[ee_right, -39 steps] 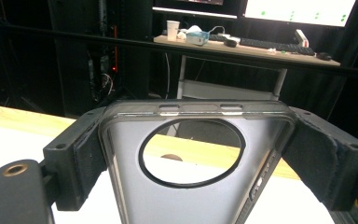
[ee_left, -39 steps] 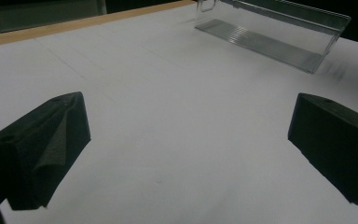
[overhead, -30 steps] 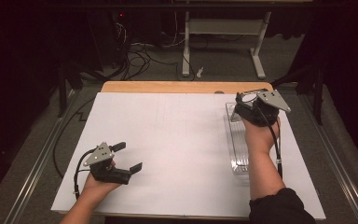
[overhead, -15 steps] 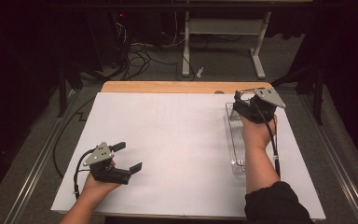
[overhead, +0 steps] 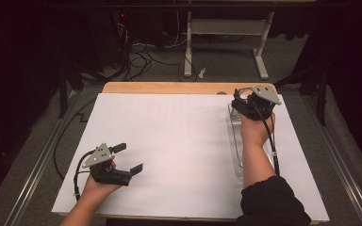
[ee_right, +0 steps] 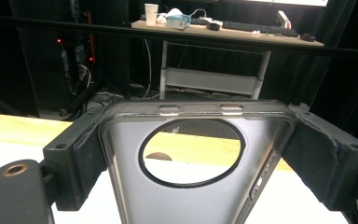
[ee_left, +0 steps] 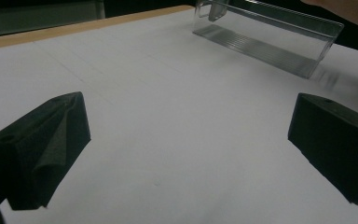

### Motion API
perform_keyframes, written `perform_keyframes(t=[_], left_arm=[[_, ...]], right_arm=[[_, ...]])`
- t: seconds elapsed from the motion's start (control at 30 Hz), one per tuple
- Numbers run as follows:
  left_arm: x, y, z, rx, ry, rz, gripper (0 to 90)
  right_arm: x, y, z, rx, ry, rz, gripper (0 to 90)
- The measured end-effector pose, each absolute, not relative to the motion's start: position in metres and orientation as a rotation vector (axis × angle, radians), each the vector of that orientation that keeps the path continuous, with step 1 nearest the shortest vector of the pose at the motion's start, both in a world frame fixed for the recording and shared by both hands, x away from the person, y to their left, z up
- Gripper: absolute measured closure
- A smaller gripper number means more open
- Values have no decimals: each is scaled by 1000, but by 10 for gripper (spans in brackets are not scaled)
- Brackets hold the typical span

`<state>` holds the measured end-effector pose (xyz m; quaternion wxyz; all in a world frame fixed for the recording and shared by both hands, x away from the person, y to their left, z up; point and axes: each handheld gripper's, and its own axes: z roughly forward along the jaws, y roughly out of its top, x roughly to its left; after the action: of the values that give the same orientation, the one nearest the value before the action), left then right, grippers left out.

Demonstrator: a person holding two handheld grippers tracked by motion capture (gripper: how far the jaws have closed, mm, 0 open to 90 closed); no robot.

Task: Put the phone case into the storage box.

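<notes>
Two foam-padded black jaws of the right gripper [ee_right: 191, 154] clenched the sides of a translucent grey phone case [ee_right: 191, 186], smooth plastic with a round ringed cutout, held at the far right of the white-covered table [overhead: 169, 141]. The high view showed that gripper [overhead: 250, 104] above the far end of a clear, ribbed acrylic tray [ee_left: 270, 35]. The left gripper [overhead: 127, 157] rested near the front edge, jaws spread wide, grasping nothing.
</notes>
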<state>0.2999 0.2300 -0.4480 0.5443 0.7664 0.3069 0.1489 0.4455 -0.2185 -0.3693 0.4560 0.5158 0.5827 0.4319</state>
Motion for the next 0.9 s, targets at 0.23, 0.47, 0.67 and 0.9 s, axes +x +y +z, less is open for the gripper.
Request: perform_keyframes(t=[0.23,0.47,0.67,0.9], left_arm=[[300,231,-448,1818,729,351,2],[299,231,-448,1815,730,348,2],[299,231,-447,1811,731,350,1],[299,232,-447,1806,733,348,2]], right_arm=[[454,-214,-372,1282,1440,1038,131],[461,-213,-378,1306,1435,1025,131],[466,-211,-383,1314,1429,1000,130],[470,-211,-386,1326,1414,978,130]])
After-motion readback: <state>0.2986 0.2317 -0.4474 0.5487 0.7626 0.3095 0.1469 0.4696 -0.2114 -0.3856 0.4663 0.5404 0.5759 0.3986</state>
